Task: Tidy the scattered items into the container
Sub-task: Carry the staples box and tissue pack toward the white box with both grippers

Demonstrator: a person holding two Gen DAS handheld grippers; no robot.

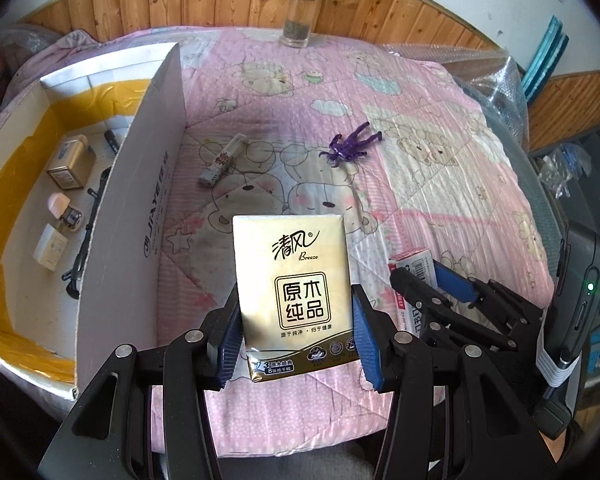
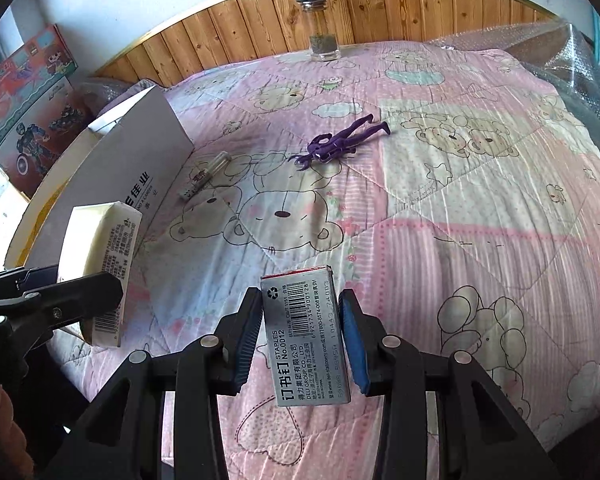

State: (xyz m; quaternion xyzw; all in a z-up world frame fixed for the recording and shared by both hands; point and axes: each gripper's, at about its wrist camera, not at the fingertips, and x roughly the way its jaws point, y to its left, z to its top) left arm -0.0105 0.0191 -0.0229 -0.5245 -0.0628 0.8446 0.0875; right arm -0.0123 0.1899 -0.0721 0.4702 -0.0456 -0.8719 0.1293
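Observation:
My left gripper (image 1: 296,296) is shut on a gold tissue pack (image 1: 296,280), held upright above the pink quilt. The same pack (image 2: 100,248) shows at the left of the right wrist view. My right gripper (image 2: 300,294) is shut on a grey staples box (image 2: 304,336), which also appears beside the left gripper as the staples box (image 1: 410,258). The white cardboard box (image 1: 132,184) stands open at the left and holds a gold tin (image 1: 70,162), a white adapter (image 1: 51,248) and a black cable. On the quilt lie a purple toy figure (image 1: 350,145) and a small tube (image 1: 222,160).
A glass bottle (image 1: 300,12) with a metal cap stands at the quilt's far edge against the wood-panelled wall. Bubble wrap (image 1: 496,80) lies along the right side. A colourful toy carton (image 2: 28,92) leans behind the cardboard box.

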